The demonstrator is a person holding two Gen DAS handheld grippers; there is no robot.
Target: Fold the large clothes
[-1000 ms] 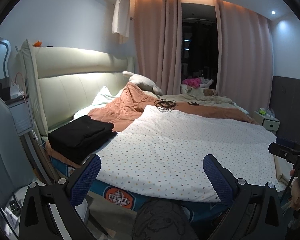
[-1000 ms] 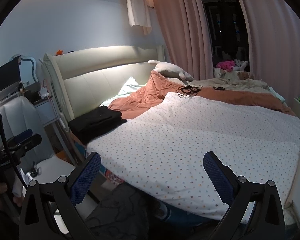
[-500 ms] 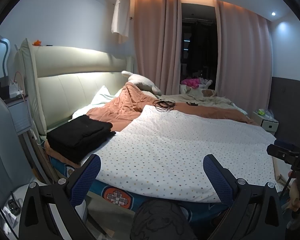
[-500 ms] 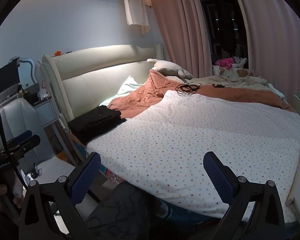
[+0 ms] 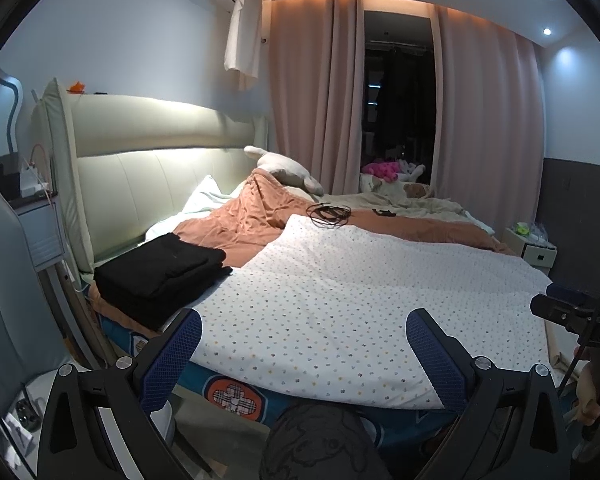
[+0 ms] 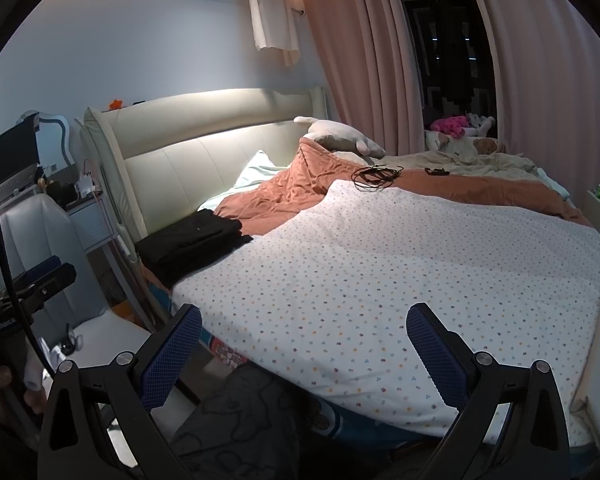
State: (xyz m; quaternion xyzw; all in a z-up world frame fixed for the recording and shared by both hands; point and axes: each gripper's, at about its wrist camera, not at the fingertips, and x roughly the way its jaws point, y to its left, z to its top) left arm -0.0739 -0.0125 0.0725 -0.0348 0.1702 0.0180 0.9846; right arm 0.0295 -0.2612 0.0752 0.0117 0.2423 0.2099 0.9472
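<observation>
Flatly spread dotted white quilt (image 5: 340, 300) | folded black clothes (image 5: 164, 272) stacked, rectangular

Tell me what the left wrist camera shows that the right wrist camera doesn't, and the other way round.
Only the left wrist view shows the ceiling spotlight and the grey wall panel past the bed. Only the right wrist view shows the dark screen beside the headboard. Both show the dotted white quilt, the folded black clothes near the headboard, the orange blanket, the tangled black cable, and an open, empty claw: left claw, right claw.
</observation>
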